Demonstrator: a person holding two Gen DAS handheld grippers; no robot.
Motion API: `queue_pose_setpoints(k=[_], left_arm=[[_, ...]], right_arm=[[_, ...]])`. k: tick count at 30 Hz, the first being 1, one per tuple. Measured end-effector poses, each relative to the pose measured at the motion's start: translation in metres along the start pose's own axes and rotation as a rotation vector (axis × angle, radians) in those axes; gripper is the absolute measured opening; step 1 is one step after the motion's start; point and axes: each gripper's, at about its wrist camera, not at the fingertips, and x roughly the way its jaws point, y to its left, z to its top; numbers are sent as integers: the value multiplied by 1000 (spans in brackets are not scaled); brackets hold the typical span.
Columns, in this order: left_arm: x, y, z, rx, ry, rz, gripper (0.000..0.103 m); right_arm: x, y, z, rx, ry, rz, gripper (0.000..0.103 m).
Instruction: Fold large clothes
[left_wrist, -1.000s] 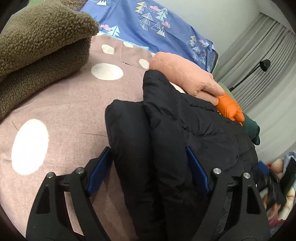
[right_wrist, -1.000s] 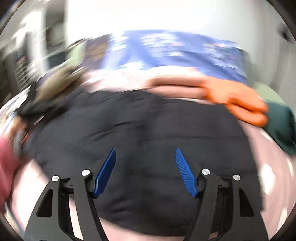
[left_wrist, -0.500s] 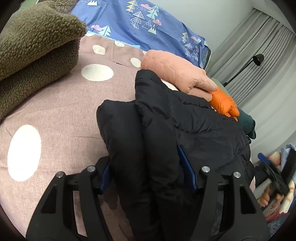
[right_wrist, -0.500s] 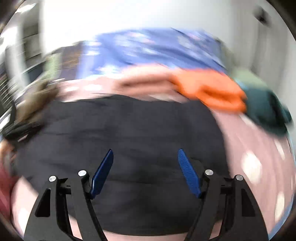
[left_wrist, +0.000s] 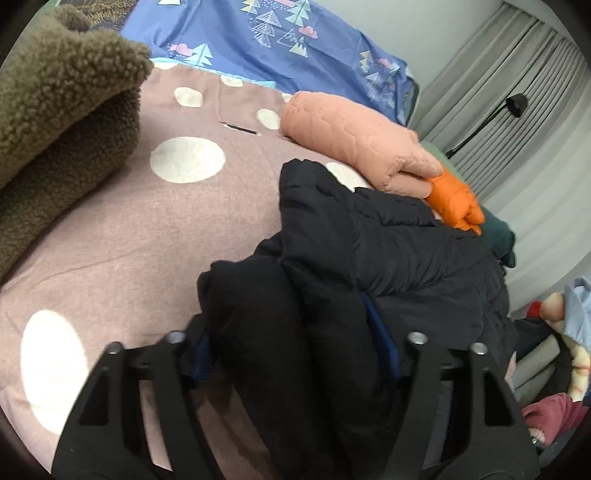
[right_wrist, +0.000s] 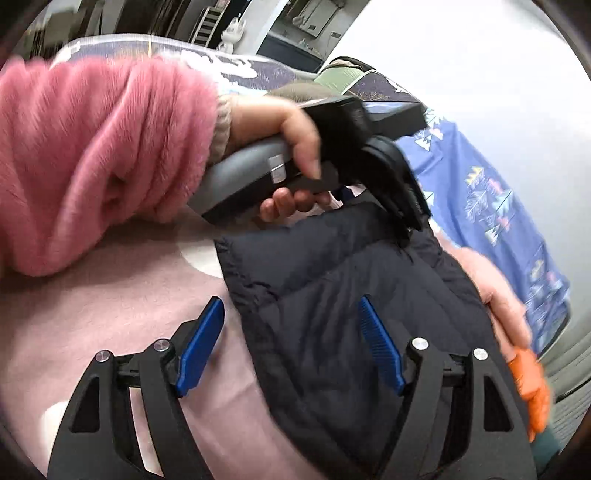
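Two grippers on one black puffer jacket (left_wrist: 388, 258), which lies on the pink spotted bedspread (left_wrist: 147, 229).

Left gripper (left_wrist: 291, 354): jaws closing, about half width. A thick bunched fold of the jacket fills the gap btwn the blue pads (left_wrist: 380, 332); both pads are mostly buried in fabric, so it reads as clamped on the fold. Rest of the jacket spreads ahead and to the right of this gripper. Ahead-left of it: bare bedspread, then a brown fleece (left_wrist: 62, 110) far left. Straight ahead past the jacket: a peach quilted garment (left_wrist: 354, 140), w/ an orange one (left_wrist: 454, 203) and a dark green one (left_wrist: 498, 236) off to its right.

Right gripper (right_wrist: 291, 347): jaws wide, opening a touch. The jacket's edge runs btwn the pads; right pad (right_wrist: 380, 354) sits over the fabric, left pad (right_wrist: 199, 343) over bare bedspread. No squeeze visible, pads not pressing. Can't tell if the right pad touches the fabric.

From the right wrist view, ahead of the right gripper: a hand (right_wrist: 291, 147) in a pink fuzzy sleeve (right_wrist: 99, 158) holds the other gripper's grey handle, its fingers set into the far end of the jacket. Blue tree-print sheet (right_wrist: 498, 199) ahead-right. View is motion-blurred at the edges.
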Motion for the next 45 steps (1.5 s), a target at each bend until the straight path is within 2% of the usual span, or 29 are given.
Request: queue_pose_setpoints(k=[1,2,3,4,5,8,14,17,22,25,29,32,37,39,42,43,45], left_arm=[[0,0,-1,-3,-7,-34,45],[1,0,-2,-3,-14,-54,35],[0,-1,-3,-3,-26,-73,30],[-1,-2,-4,-3,-38,-84,25],[-3,-2,-4,-7,-47,-91,21],[-13,-11,0,-12,-78,-109,18],[-46,-58,22,51,-165,-148,18],[-59,-101,36,125,-192,-157,18],[-58,-180,59,239,-179,-162,18],[-45,-238,73,319,-140,-138,18],[-13,-320,82,434,-72,-88,18],[25,-378,78,524,-15,-34,18],[116,-458,54,660,110,52,18],[155,-477,37,711,163,82,19],[202,-489,15,737,205,107,31],[209,-493,11,737,206,106,40],[213,-497,6,738,194,88,44]], right_arm=[[6,3,1,0,14,-14,74],[12,-2,1,13,18,-40,58],[13,-4,2,26,24,-68,47],[14,-11,2,50,23,-75,31],[11,-19,3,94,10,-46,21],[-9,-44,0,200,-50,15,13],[-55,-86,-4,394,-181,73,11],[-83,-117,-19,504,-249,110,11],[-120,-166,-60,682,-347,136,11],[-142,-194,-87,778,-393,128,11],[-168,-224,-148,947,-438,130,11],[-179,-241,-198,1070,-441,103,11],[-182,-255,-275,1271,-389,58,11],[-177,-252,-304,1347,-346,40,11],[-166,-246,-340,1435,-292,51,12],[-163,-244,-350,1465,-280,64,13],[-161,-240,-360,1494,-273,87,14]])
